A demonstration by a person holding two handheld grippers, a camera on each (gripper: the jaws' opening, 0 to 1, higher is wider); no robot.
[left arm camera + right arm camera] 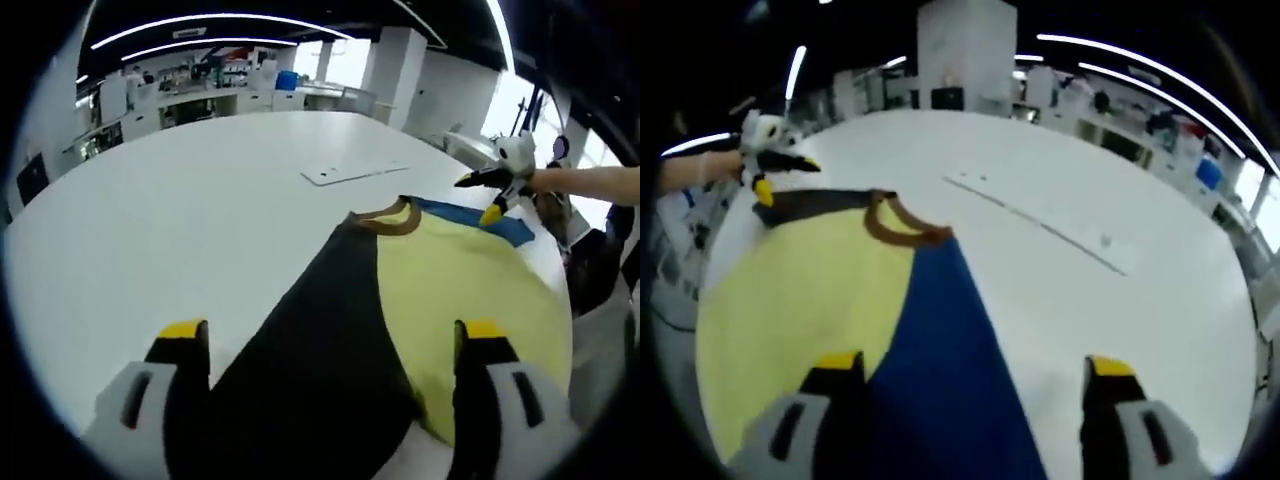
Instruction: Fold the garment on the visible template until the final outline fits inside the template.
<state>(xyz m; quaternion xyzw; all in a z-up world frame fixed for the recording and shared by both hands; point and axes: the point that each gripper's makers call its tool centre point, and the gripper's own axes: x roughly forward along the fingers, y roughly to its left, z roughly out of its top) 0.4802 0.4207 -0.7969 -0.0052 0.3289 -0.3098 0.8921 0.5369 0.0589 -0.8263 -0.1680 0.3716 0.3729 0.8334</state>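
A garment lies flat on the white table (180, 190). In the left gripper view it shows a black panel (310, 340), a yellow panel (470, 270), a brown collar (385, 222) and a blue sleeve (500, 228). My left gripper (332, 335) is open, its jaws straddling the black and yellow hem. In the right gripper view the yellow panel (790, 310) and a blue panel (940, 370) run up to the collar (902, 232). My right gripper (975, 365) is open over the blue panel. The right gripper (488, 195) hovers by the blue sleeve; the left gripper (780, 172) hovers by a black sleeve (815, 205).
A thin pale template sheet (350, 173) lies on the table beyond the collar, seen as a long strip (1040, 228) in the right gripper view. A person's forearm (585, 182) reaches in. The table edge (560, 270) runs close behind the garment. Benches and pillars (965, 50) stand farther off.
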